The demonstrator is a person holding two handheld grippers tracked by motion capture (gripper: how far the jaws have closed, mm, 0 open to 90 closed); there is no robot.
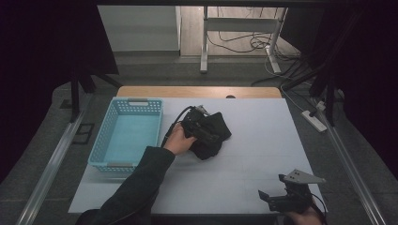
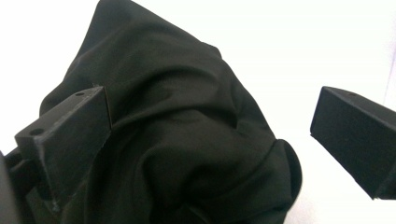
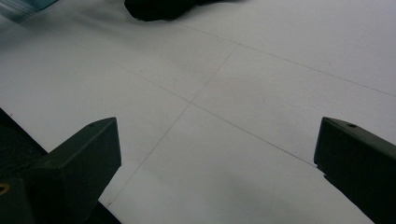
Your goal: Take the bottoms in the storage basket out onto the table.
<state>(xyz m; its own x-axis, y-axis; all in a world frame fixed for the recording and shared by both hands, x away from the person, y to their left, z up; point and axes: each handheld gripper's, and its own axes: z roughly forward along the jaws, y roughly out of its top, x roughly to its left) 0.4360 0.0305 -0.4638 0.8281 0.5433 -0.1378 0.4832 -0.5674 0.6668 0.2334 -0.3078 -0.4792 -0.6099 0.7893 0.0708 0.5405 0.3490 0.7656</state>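
Near the middle of the table (image 1: 263, 140), the left gripper (image 1: 202, 126) sits over a crumpled black cloth (image 1: 212, 136), its jaws spread wide with the cloth (image 2: 187, 140) bunched between them; the left jaw touches the fabric, the right jaw stands clear of it. A light blue basket (image 1: 126, 133) lies just left of the cloth. At the table's near right corner, the right gripper (image 1: 281, 199) hovers above the bare white surface, jaws wide apart and holding nothing.

The basket (image 1: 126, 136) sits along my worktop's (image 1: 263, 140) left edge; the cloth (image 1: 211, 136) lies mid-worktop, just right of it.
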